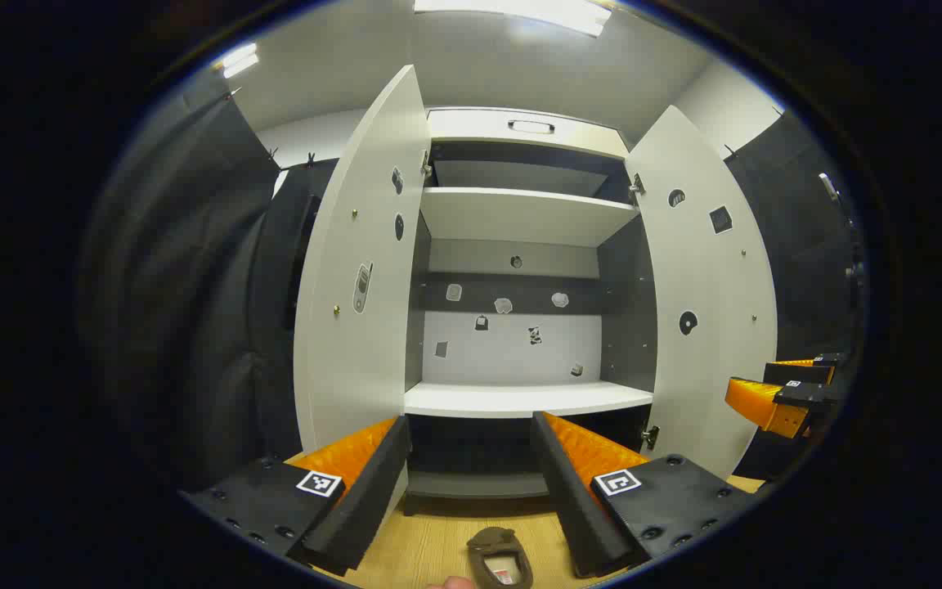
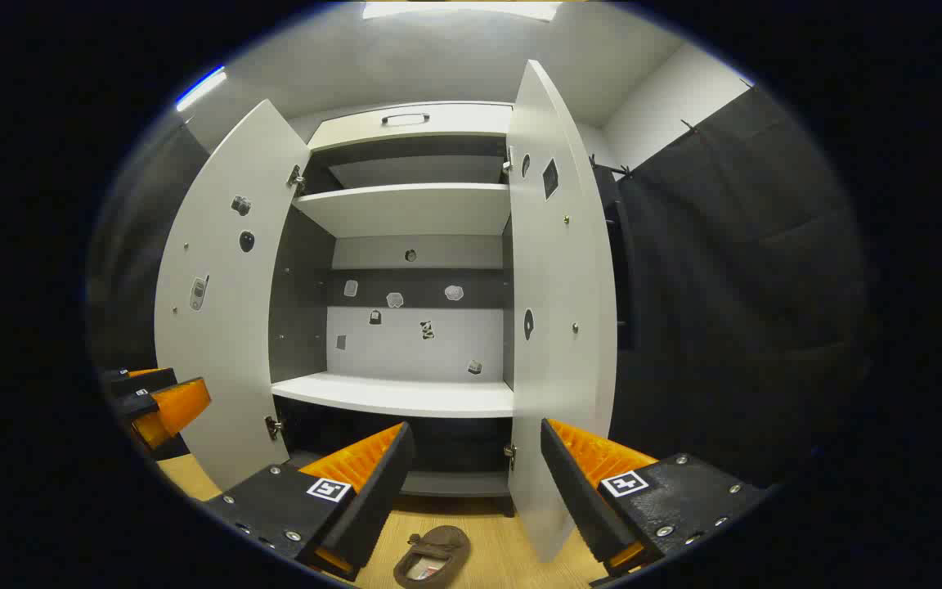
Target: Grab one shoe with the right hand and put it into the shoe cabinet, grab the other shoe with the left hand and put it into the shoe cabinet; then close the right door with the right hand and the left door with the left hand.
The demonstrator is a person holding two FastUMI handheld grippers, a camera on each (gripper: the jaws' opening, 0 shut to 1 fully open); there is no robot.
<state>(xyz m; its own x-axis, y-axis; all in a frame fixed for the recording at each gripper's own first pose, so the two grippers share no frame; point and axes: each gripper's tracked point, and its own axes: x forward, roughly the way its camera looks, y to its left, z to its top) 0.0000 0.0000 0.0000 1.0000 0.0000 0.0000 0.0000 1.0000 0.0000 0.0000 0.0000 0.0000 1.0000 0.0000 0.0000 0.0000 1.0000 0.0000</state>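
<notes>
A white shoe cabinet stands ahead with its left door and right door both swung wide. Its shelves hold nothing. In the left gripper view, a brown shoe lies on the wooden floor below my left gripper, which is open and holds nothing. In the right gripper view, a brown shoe lies on the floor below my right gripper, also open with nothing in it. I cannot tell whether both views show the same shoe. The right gripper hangs beside the right door, the left gripper beside the left door.
Black cloth walls close in on both sides of the cabinet. A drawer with a handle sits above the top shelf. Small stickers dot the back panel and doors. The right door stands close to my right gripper.
</notes>
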